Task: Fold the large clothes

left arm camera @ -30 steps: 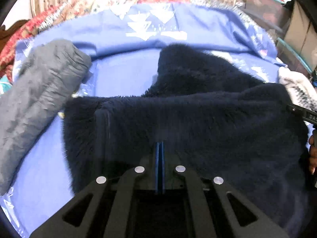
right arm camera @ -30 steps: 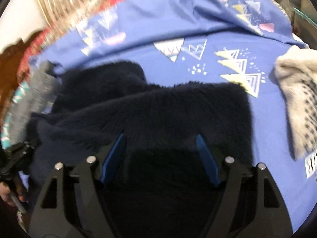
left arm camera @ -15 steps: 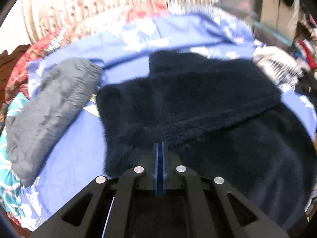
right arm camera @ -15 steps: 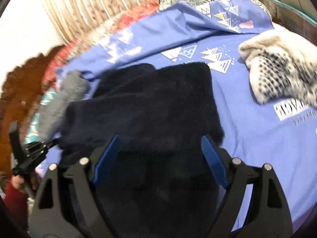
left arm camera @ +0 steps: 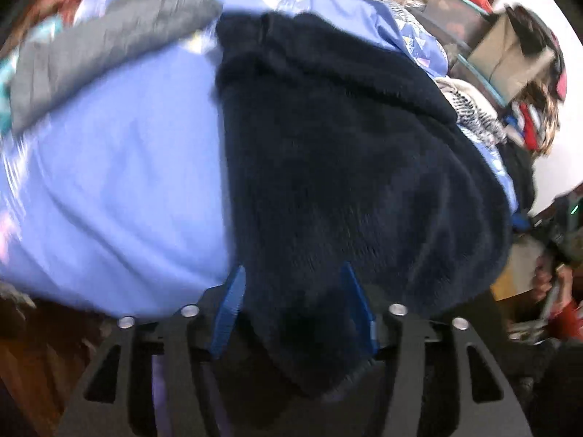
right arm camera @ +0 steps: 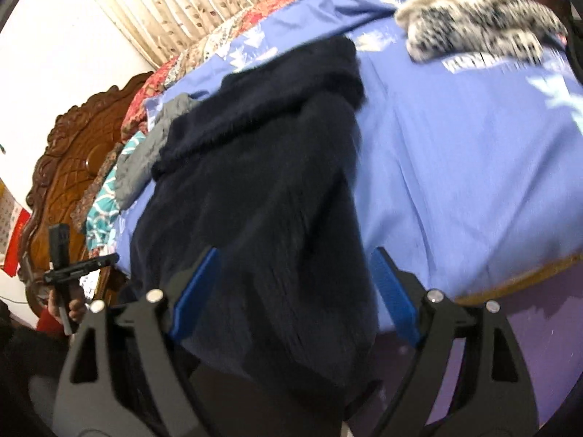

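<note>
Between the blue pads of the left claw (left arm camera: 293, 313), the near edge of the dark navy fleece garment (left arm camera: 346, 153) hangs over the side of the bed (left arm camera: 120, 182). A second ago this claw was pinched shut on the fleece; now its jaws are opening, the pads standing off the fabric, so the garment seems to be released. The right claw (right arm camera: 291, 291) stays spread wide, with the fleece's hem drooping between its pads, unpinched. Both views have swung back from the bed, and the garment now lies stretched towards the claws. Beyond it, left of the left claw, lies a grey garment (left arm camera: 109, 36); a spotted fur piece (right arm camera: 473, 18) rests far ahead of the right claw. The drag looks finished; fresh grips for a fold probably come next.
</note>
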`<state>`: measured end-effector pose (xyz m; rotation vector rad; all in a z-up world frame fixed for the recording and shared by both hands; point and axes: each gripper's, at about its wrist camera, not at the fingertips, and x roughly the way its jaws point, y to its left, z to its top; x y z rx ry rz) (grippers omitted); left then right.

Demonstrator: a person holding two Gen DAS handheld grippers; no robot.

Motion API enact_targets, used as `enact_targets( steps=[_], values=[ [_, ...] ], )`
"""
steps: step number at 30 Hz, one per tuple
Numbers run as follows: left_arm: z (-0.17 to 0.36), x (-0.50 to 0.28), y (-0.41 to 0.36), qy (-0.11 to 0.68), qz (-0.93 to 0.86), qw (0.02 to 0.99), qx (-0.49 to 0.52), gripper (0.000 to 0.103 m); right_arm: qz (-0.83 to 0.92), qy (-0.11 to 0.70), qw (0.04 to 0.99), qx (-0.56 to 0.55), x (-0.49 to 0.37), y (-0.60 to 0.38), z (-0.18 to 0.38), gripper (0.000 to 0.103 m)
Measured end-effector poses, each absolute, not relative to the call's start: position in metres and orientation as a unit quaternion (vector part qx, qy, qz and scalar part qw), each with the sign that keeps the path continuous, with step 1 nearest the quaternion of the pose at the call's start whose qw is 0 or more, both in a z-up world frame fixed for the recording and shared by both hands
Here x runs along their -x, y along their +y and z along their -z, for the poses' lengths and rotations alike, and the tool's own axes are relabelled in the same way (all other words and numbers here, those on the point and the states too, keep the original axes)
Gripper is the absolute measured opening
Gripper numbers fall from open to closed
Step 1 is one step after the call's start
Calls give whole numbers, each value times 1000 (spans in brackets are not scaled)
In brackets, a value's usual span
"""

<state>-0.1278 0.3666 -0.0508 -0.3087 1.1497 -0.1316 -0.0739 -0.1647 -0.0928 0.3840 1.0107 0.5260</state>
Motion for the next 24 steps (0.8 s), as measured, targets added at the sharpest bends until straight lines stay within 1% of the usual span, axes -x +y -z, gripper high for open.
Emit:
enact_targets(
  steps=[4,5,6,7,8,9,10,11,14,16,18,19,21,22,23,24],
  values=[
    [86,132,363,572,79,789,210,81,-265,516,785,-215,88,-159,129,81],
    [93,136,359,579,80,784,211,81,-275,529,774,-214,91,-153,136,80],
    [99,139,355,587,83,778,211,81,-285,534,768,-210,93,-149,140,76],
    [103,142,350,590,86,775,211,81,-292,535,765,-208,97,-145,142,66],
    [107,145,346,593,92,772,211,81,-292,532,768,-202,103,-143,141,51],
    [109,147,343,594,94,772,207,81,-291,529,772,-200,105,-143,139,40],
    [109,148,342,593,92,774,204,81,-294,522,774,-204,111,-146,135,23],
    [109,149,342,590,91,776,205,82,-304,514,774,-212,118,-152,129,16],
    [108,152,348,584,86,774,229,82,-277,510,792,-189,134,-175,122,13],
    [112,155,355,583,80,772,242,82,-250,514,785,-237,134,-203,131,13],
    [117,157,356,582,80,768,253,83,-254,506,777,-275,135,-210,133,14],
    [118,158,356,581,80,769,253,83,-261,503,777,-274,136,-205,130,19],
    [116,158,353,582,83,770,246,83,-274,502,781,-250,137,-188,125,44],
    [114,159,353,581,89,770,248,83,-281,505,782,-233,138,-179,124,69],
    [112,159,353,577,97,770,255,83,-287,508,783,-217,138,-171,124,77],
    [111,158,353,574,101,769,262,83,-291,511,782,-208,135,-167,125,78]
  ],
)
